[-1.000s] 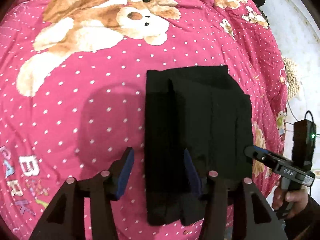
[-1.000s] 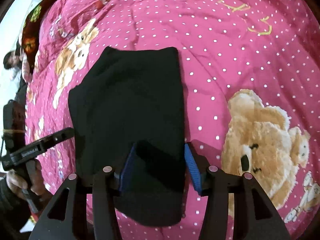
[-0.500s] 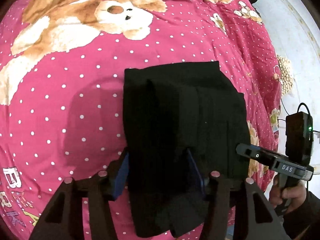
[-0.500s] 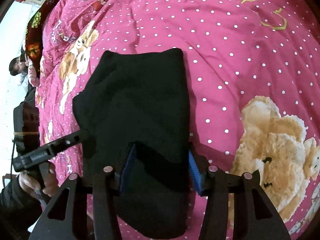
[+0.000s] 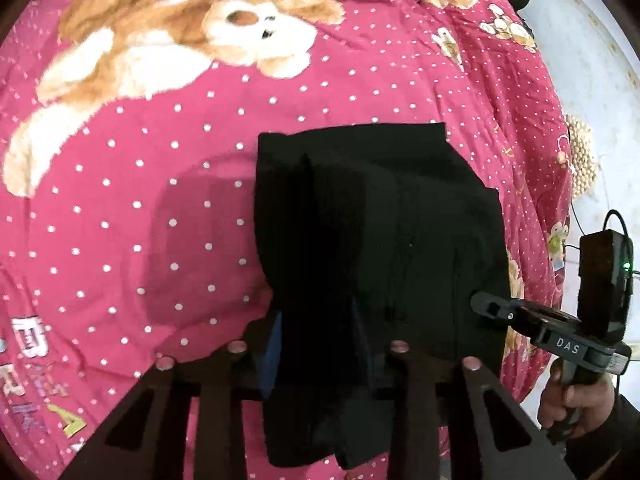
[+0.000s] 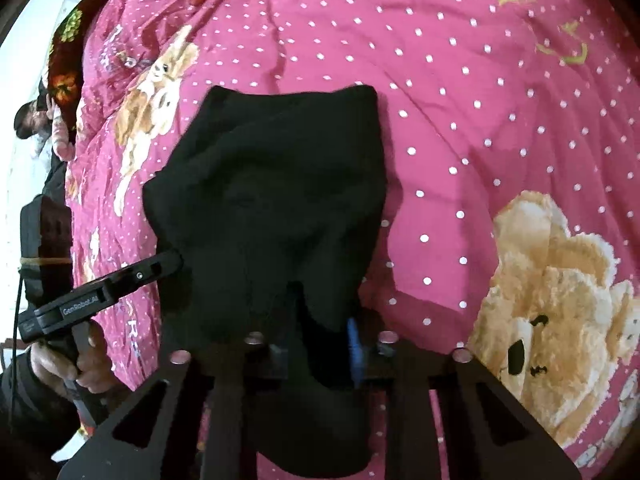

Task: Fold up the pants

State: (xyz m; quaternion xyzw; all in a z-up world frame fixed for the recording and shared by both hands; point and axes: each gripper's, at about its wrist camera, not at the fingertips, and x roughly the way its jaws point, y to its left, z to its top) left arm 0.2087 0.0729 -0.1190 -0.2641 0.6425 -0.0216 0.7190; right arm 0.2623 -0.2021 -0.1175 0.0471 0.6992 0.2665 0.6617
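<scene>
Two grippers have closed on the near edge of the black pants: the left gripper pinches the corner on its side, and the right gripper pinches the other, with cloth bunched between the blue pads. Out from the jaws, the pants lie as a folded dark block on the pink dotted bedspread, below its printed puppy. The cloth looks soft, limp and light. It should sag between the grips, so I would hold it by both near corners.
</scene>
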